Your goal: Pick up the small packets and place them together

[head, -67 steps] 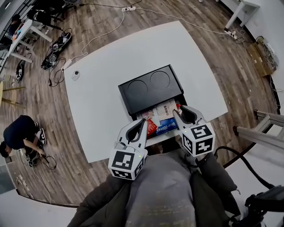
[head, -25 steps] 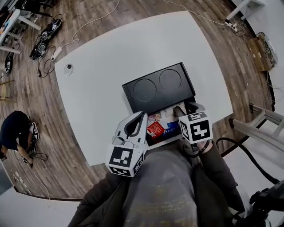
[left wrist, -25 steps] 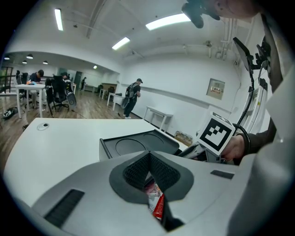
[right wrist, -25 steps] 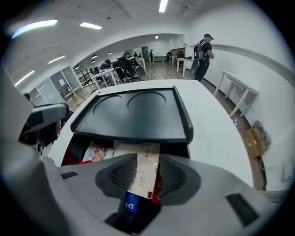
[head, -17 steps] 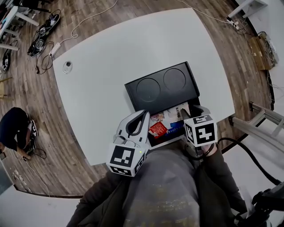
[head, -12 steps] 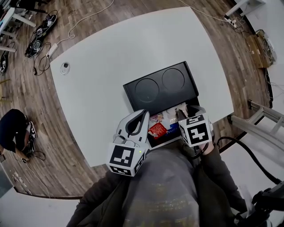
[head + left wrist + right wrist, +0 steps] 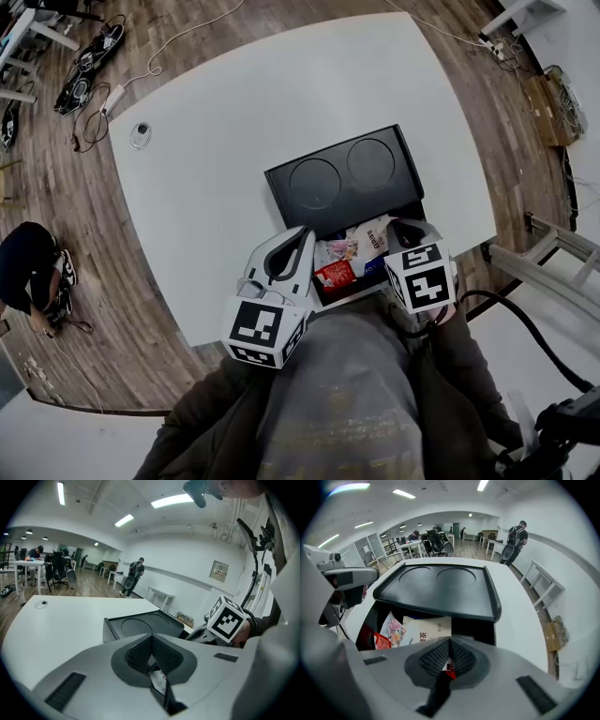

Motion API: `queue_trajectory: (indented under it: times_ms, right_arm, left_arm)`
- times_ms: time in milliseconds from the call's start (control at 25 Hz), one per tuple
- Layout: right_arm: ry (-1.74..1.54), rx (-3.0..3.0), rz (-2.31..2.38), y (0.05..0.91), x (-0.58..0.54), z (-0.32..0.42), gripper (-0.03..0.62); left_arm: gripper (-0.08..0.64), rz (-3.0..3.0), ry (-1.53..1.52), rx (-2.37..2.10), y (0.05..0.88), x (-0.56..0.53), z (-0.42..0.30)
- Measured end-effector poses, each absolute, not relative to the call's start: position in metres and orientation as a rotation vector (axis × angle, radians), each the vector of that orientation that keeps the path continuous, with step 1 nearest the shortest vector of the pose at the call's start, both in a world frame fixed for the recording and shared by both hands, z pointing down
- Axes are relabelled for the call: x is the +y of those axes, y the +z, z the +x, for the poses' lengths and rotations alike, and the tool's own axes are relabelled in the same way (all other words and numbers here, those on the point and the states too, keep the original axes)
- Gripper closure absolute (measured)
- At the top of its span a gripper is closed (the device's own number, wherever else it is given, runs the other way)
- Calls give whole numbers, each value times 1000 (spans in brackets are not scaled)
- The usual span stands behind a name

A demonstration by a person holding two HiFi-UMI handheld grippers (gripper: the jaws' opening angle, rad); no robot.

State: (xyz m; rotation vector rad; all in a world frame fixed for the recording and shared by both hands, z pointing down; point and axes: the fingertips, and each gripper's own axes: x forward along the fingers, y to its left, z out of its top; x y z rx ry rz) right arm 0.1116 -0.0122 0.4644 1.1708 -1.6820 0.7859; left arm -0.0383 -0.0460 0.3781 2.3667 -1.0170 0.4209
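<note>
A black box with two round hollows in its lid stands on the white table. Its drawer is pulled out toward me. In the drawer lie a beige packet, a flowery packet, a red packet and a blue one. My left gripper hovers at the drawer's left edge, shut on a white printed packet. At the drawer's right end my right gripper is shut, with a small red-and-white packet pinched between its pads. The beige packet and flowery packet lie just ahead of it.
A small round object sits at the table's far left corner. Cables and a power strip lie on the wood floor. A person crouches at the left. A metal frame stands to the right of the table.
The right gripper dipped into the drawer's right end and now sits slightly farther right. The left gripper has stayed at the drawer's left edge.
</note>
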Motion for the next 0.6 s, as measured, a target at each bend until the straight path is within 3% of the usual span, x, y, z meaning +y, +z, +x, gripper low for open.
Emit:
queue_trajectory:
  times_ms: [600]
  right_arm:
    - [755, -1909, 1191, 408, 2, 86, 589]
  left_arm:
    - [557, 2407, 426, -1053, 366, -25, -36]
